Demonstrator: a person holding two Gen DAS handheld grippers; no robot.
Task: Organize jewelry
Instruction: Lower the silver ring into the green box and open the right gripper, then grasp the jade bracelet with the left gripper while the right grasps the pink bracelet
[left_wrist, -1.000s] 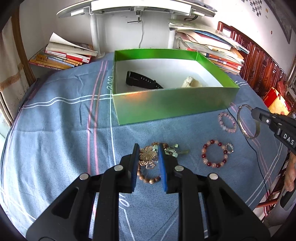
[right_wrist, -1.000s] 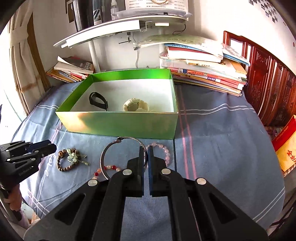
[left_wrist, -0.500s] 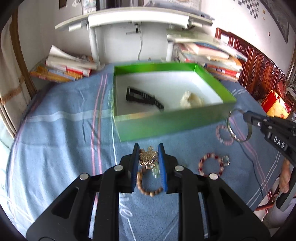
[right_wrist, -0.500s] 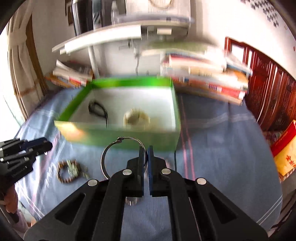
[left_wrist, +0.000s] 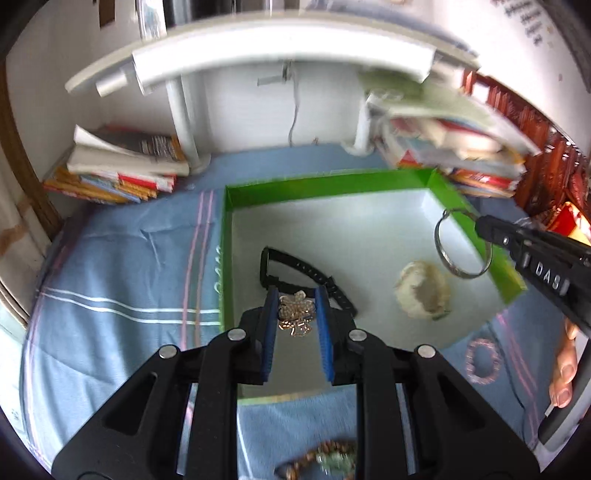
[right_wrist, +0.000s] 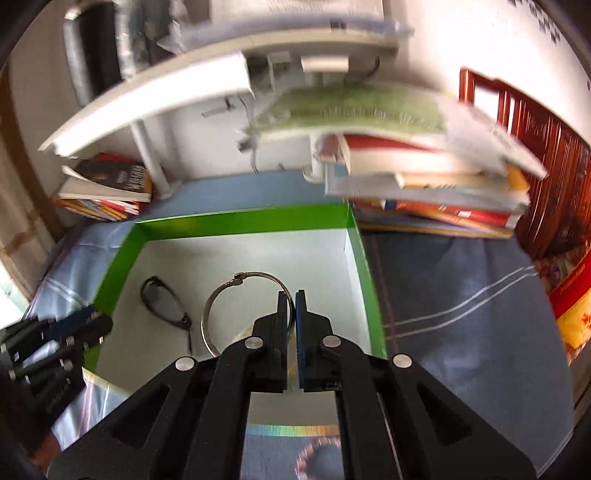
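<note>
A green box (left_wrist: 325, 189) with a white floor lies on the blue cloth; it also shows in the right wrist view (right_wrist: 240, 221). Inside are a black band (left_wrist: 295, 269) and a cream bracelet (left_wrist: 423, 291). My left gripper (left_wrist: 297, 314) is shut on a gold flower brooch (left_wrist: 295, 314), held over the box's near left part. My right gripper (right_wrist: 290, 306) is shut on a silver bangle (right_wrist: 221, 314), held over the box's right side; the bangle also shows in the left wrist view (left_wrist: 461, 273).
A pink bead bracelet (left_wrist: 482, 360) and a brown bead bracelet with green stones (left_wrist: 325, 461) lie on the cloth (left_wrist: 122, 280) in front of the box. Book stacks stand at back left (left_wrist: 122, 166) and back right (left_wrist: 454, 147). A white shelf (left_wrist: 280, 51) overhangs.
Both grippers have moved forward and up from the cloth to over the green box. The left lifted the flower brooch off the brown bracelet; the right still carries the bangle.
</note>
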